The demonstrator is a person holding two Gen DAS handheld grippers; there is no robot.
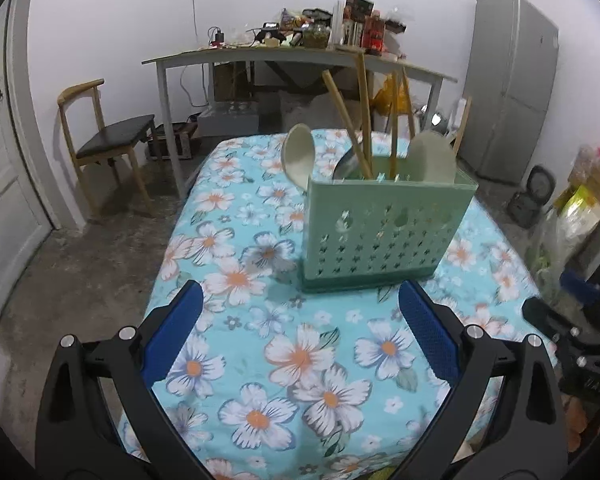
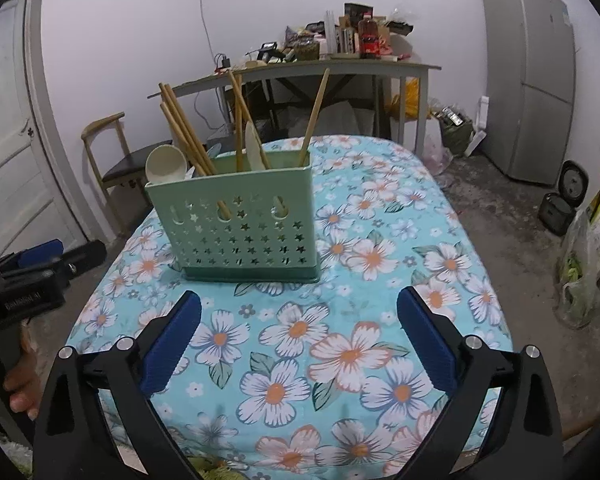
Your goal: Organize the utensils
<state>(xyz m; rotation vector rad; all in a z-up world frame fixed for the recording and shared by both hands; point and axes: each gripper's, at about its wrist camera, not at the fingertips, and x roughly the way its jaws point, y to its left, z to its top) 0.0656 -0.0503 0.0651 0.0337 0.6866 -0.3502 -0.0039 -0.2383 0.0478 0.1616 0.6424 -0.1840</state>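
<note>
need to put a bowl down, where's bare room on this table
The tablecloth is bare between the holder and the near edge, beneath the open right gripper. It is also bare right of the holder, out to the far rim. The holder itself is crowded with chopsticks and spoons. Left of it, only a narrow strip remains.

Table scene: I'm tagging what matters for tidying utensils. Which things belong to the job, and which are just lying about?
Job:
- green holder
- chopsticks standing in it
- pale spoons in it
- left claw and right claw, both open, empty

Lying about:
- cluttered desk
- chair
- fridge
- bags on the floor
</note>
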